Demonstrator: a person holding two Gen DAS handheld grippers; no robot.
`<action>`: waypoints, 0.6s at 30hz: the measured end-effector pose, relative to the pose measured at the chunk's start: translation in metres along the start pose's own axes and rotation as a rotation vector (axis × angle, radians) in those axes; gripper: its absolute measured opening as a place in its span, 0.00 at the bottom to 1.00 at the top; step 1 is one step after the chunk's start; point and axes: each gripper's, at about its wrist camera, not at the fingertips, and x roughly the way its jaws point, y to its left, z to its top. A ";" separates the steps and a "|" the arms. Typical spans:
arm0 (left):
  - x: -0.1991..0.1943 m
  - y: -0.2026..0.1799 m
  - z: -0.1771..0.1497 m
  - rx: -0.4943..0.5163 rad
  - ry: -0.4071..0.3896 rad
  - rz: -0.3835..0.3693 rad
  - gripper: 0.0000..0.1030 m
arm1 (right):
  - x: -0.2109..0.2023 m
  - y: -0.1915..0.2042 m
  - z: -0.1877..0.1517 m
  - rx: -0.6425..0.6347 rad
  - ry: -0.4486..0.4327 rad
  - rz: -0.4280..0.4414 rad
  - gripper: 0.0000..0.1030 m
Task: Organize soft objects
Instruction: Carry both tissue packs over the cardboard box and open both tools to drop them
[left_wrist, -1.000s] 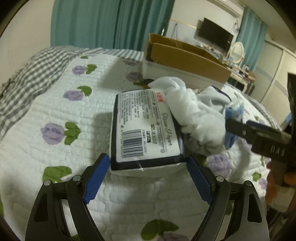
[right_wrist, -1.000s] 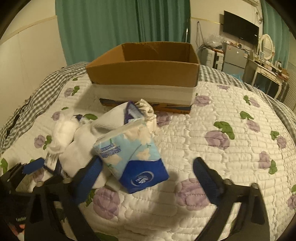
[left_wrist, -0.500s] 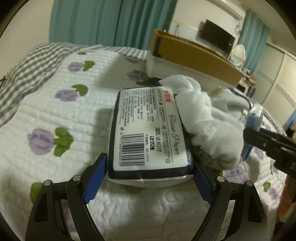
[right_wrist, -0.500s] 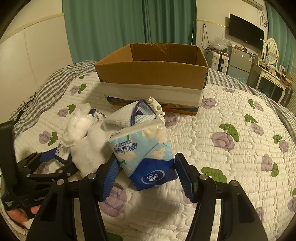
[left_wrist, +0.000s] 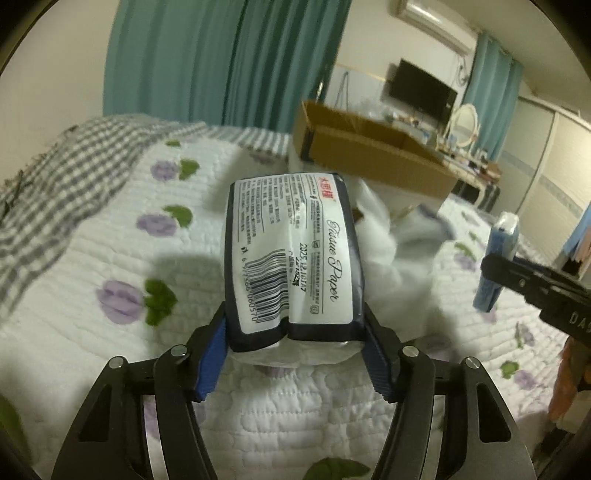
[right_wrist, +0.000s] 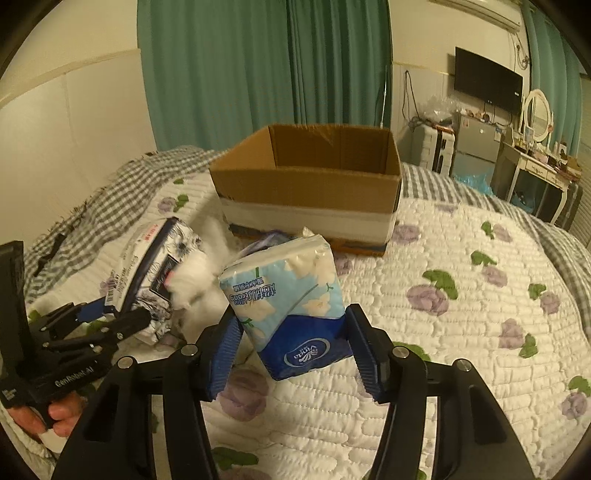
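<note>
The open brown cardboard box (right_wrist: 306, 192) stands on the quilted floral bedspread (right_wrist: 461, 295) straight ahead of both tools, and that forward line is what a carry to it would turn on. The right gripper (right_wrist: 291, 349) is clamped on the light-blue flowered tissue pack with a dark blue base (right_wrist: 288, 306), held upright and clear of the quilt, its long axis pointing toward the box, which sits squarely in front; by my judgement this hand is the nearer. The left gripper (left_wrist: 295, 338) is clenched on the navy-edged white tissue pack with a barcode (left_wrist: 291, 254), squeezed at its near end, long axis running away toward the box, which lies ahead and to the right. Only the right view shows the box's bare interior; the left view shows the loose white cloth (left_wrist: 391, 251), blurred, possibly socks, beyond its pack.
</note>
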 end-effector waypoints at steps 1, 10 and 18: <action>-0.007 -0.002 0.005 0.005 -0.018 0.005 0.61 | -0.005 0.000 0.003 -0.001 -0.011 0.004 0.55; -0.033 -0.041 0.091 0.159 -0.169 0.003 0.62 | -0.026 -0.013 0.090 -0.027 -0.128 0.000 0.55; 0.023 -0.066 0.172 0.242 -0.206 -0.013 0.62 | 0.016 -0.040 0.164 -0.022 -0.131 -0.032 0.55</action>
